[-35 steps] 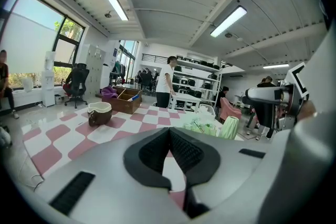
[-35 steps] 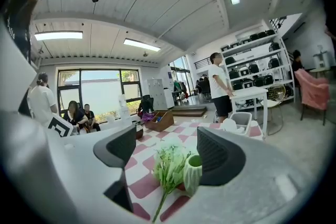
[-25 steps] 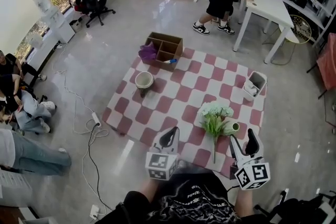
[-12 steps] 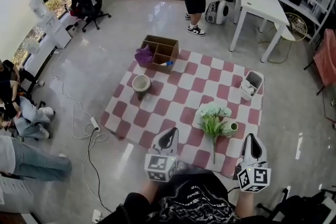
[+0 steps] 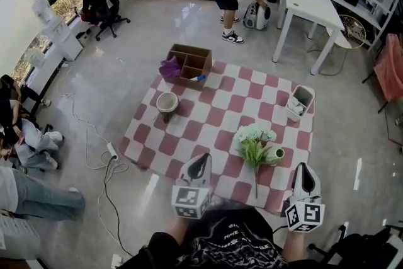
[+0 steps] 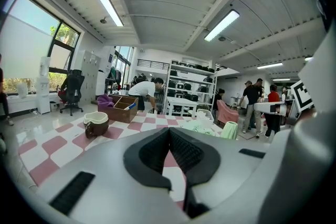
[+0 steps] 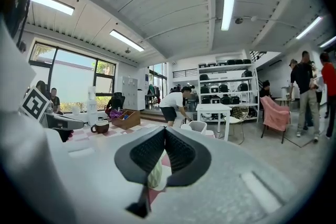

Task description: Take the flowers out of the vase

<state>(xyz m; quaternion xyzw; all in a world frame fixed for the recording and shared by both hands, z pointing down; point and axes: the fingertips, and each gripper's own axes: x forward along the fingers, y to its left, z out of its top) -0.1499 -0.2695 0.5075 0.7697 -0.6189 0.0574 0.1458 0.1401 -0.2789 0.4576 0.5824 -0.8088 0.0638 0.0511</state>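
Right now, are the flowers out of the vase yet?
Looks nearly done. The flowers lie flat on the checked mat, with the stem stretched out beside the vase, so they seem to be out. Nothing is in hand: the left tool and right tool are both shut and empty. Little seems left, though leaves hide part of the vase.

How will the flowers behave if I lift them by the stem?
The flowers will probably flop: a bushy head on a thin, long stem. They are likely light. The small vase beside them looks light and may tip if nudged.
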